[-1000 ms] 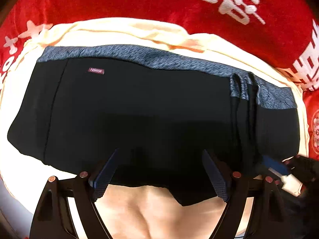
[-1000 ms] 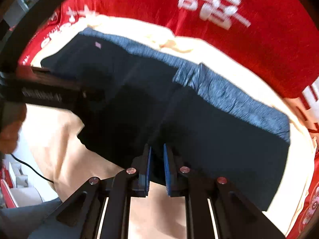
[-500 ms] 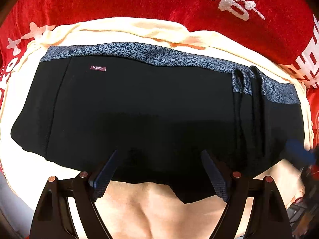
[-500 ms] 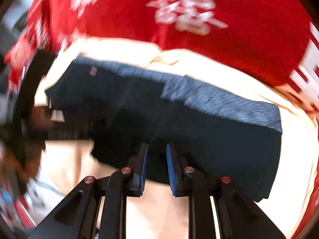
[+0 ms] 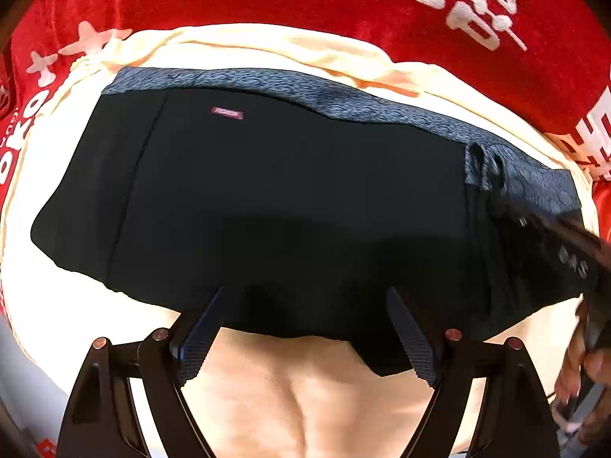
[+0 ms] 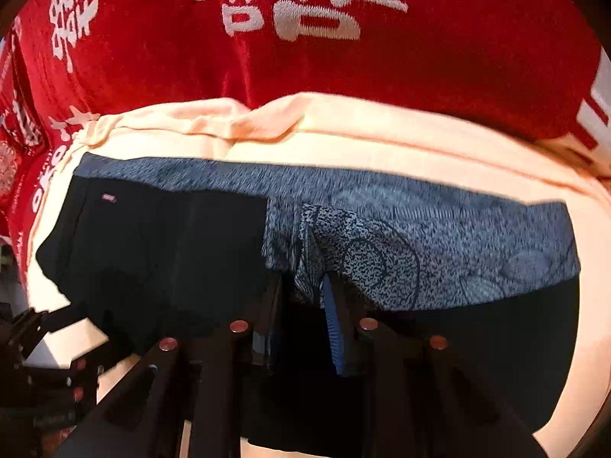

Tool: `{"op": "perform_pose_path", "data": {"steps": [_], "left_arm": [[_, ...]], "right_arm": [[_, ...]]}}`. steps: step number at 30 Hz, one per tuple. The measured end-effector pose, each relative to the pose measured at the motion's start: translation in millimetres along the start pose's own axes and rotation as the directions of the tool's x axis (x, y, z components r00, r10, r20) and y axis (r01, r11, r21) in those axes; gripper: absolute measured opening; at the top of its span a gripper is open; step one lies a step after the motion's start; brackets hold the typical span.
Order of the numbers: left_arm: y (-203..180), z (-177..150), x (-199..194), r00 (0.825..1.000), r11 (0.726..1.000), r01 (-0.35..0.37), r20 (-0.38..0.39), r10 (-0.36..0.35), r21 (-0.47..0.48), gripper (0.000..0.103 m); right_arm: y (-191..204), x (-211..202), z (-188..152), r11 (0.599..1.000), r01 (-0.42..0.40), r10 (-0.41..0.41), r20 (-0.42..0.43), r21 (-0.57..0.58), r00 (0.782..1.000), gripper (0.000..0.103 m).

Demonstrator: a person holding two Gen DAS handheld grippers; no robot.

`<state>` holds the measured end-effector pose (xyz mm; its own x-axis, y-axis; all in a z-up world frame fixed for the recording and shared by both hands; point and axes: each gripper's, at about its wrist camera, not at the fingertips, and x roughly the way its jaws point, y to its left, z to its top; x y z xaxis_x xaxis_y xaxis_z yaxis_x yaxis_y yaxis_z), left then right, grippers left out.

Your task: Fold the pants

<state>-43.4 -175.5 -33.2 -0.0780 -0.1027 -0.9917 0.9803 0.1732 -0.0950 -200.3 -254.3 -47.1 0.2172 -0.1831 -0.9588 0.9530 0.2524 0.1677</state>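
Red blanket under a cream sheet, black pants on top

A red velvety blanket (image 5: 290,4) with white embroidered characters forms the base, stretching beyond the left gripper (image 5: 305,336) and out to both sides. On it lies a cream sheet (image 5: 252,389), wrinkled just ahead of the spread fingers. Black pants (image 5: 275,198) with a blue-grey patterned waistband lie flat across that sheet, the near hem between the fingertips.
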Motion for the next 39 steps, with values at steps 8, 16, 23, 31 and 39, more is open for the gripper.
{"op": "perform_pose_path", "data": {"steps": [8, 16, 23, 31, 39], "left_arm": [[17.6, 4.1, 0.2, 1.0, 0.999, -0.002, -0.006, 0.002, -0.046, 0.085], [30.5, 4.8, 0.9, 1.0, 0.997, 0.004, -0.001, -0.004, -0.076, 0.085], [42.6, 5.6, 5.8, 1.0, 0.996, 0.014, 0.004, -0.014, -0.092, 0.085], [62.3, 2.5, 5.1, 0.999, 0.99, 0.051, 0.003, -0.051, -0.128, 0.093], [83.5, -3.8, 1.6, 0.997, 0.978, 0.078, 0.023, -0.075, -0.191, 0.1]], "right_arm": [[20.2, -16.9, -23.0, 0.998, 0.017, -0.018, -0.004, -0.068, 1.0, 0.031], [32.4, -41.4, -42.8, 0.998, -0.003, 0.004, 0.011, -0.067, 1.0, 0.047], [48.5, -31.5, -42.9, 0.997, -0.008, 0.006, -0.024, -0.081, 1.0, 0.053], [59.8, 6.2, -52.6, 0.996, 0.017, -0.025, -0.089, -0.086, 0.996, 0.079], [61.1, 8.0, -51.0, 0.994, 0.021, -0.033, -0.106, -0.108, 0.994, 0.08]]}}
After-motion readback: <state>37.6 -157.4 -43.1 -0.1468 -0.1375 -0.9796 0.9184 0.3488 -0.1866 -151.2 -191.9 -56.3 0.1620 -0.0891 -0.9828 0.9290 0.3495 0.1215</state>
